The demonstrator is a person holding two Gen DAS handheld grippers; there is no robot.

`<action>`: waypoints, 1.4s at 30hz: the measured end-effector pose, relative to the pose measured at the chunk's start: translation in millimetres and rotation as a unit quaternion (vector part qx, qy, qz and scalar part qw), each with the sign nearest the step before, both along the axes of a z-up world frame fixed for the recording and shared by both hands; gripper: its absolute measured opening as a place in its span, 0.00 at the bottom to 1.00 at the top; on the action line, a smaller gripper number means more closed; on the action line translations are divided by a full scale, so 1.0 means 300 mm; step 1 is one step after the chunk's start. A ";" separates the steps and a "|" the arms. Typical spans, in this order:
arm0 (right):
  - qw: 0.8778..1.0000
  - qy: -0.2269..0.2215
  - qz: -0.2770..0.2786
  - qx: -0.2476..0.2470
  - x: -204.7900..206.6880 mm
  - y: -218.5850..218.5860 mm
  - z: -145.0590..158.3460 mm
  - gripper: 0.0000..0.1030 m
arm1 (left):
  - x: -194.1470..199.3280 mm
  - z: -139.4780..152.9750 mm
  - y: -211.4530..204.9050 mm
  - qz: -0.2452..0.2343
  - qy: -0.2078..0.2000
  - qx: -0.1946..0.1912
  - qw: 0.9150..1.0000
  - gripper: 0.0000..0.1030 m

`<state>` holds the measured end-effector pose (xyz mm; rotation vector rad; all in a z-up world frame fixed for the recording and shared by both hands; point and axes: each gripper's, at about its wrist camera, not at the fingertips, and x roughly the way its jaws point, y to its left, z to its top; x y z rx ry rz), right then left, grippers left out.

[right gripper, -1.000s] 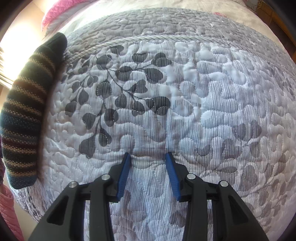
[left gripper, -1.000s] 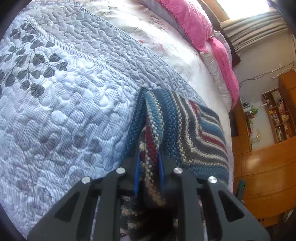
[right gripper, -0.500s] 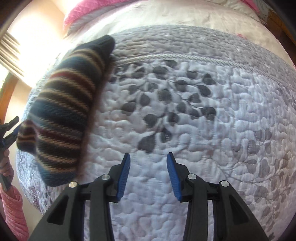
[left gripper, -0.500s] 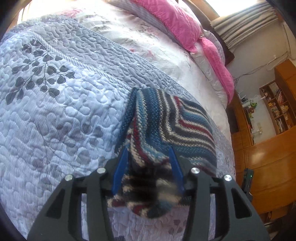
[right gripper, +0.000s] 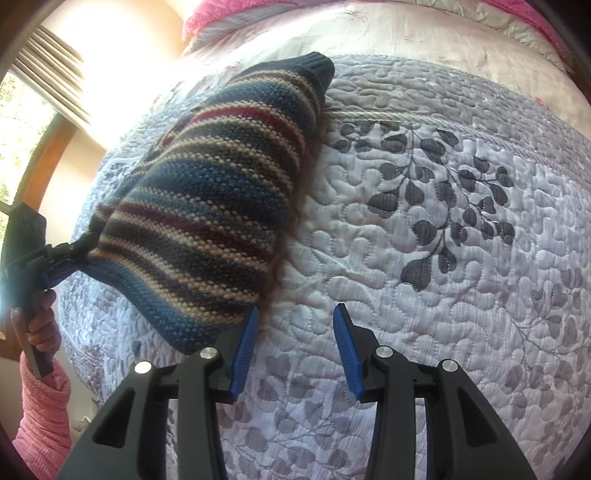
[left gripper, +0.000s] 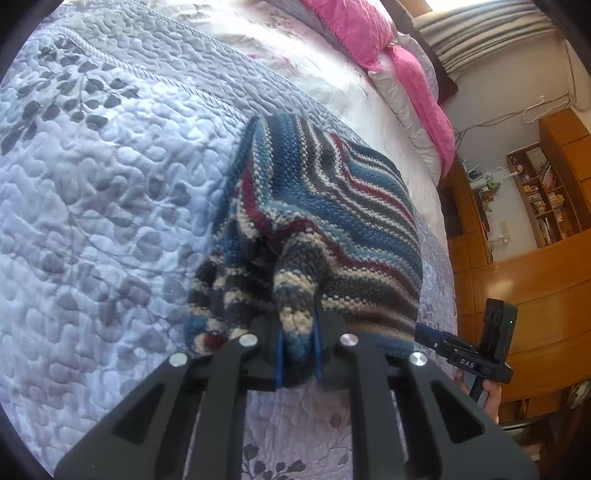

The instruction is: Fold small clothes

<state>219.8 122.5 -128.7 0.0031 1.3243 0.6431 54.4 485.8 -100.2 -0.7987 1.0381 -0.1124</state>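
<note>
A small striped knit garment in blue, cream, grey and dark red lies on the quilted bedspread. My left gripper is shut on a bunched corner of it, lifted off the quilt. In the right wrist view the same knit garment stretches from the left gripper at the left edge up to its dark ribbed hem. My right gripper hovers open over the quilt, its left finger just beside the garment's lower blue edge, holding nothing.
Pink pillows and a pale floral sheet lie beyond the quilt. Wooden cabinets and a bookshelf stand past the bed's side. A hand in a pink sleeve holds the left gripper. A bright window is at left.
My left gripper opened about half a second ago and has shut again on a corner of the garment. The right gripper has moved left toward the garment's edge, still open.
</note>
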 end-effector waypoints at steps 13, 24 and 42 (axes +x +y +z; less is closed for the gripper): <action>0.989 0.089 0.029 0.115 -0.010 0.115 -0.092 0.20 | -0.019 -0.127 0.039 -0.003 0.026 0.031 0.999 0.11; 0.996 0.066 0.045 0.044 -0.035 0.135 -0.184 0.00 | -0.005 -0.204 0.023 -0.003 0.031 0.058 0.998 0.16; 0.999 -0.037 0.034 0.007 0.128 0.148 0.006 0.33 | 0.383 0.007 0.107 0.002 0.003 0.046 0.999 0.57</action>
